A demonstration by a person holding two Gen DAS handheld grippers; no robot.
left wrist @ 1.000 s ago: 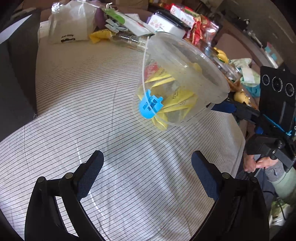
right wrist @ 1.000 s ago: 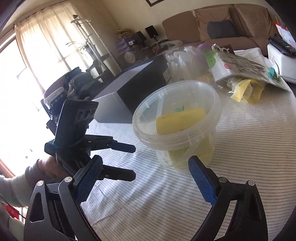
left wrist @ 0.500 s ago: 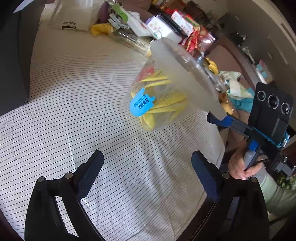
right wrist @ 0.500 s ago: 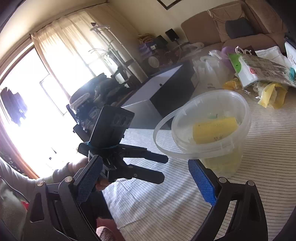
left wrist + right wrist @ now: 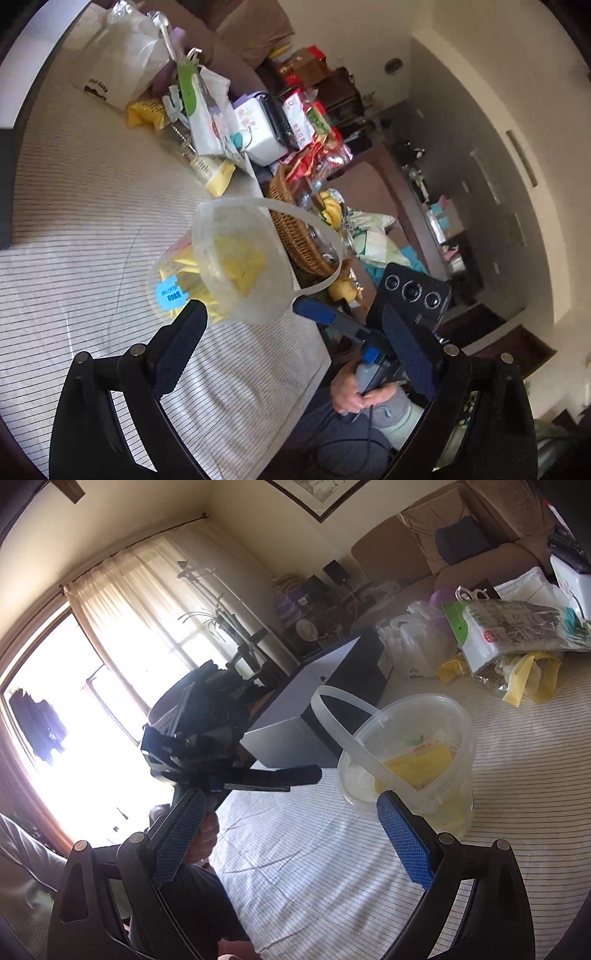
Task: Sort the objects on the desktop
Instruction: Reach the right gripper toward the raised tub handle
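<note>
A clear plastic bucket [image 5: 229,273] with a blue sticker and a white bail handle [image 5: 325,236] stands on the striped tablecloth [image 5: 74,229], holding yellow packets [image 5: 240,262]. It also shows in the right wrist view [image 5: 417,760], handle raised [image 5: 343,716]. My left gripper [image 5: 295,347] is open and empty, just in front of the bucket. My right gripper [image 5: 291,834] is open and empty, beside the bucket's near left. Each gripper shows in the other's view: the right one [image 5: 369,328], the left one [image 5: 258,775].
At the table's far side lie a white plastic bag [image 5: 122,66], yellow packets [image 5: 144,110], a printed pouch [image 5: 517,627] and a white box [image 5: 258,136]. A wicker basket [image 5: 295,229] with bananas sits beyond the edge. A dark box [image 5: 332,701] stands at the left.
Both grippers have swung away from the bucket and tilted up, staying open. The bucket now stands upright on the cloth with its handle raised; it was tilted earlier.
</note>
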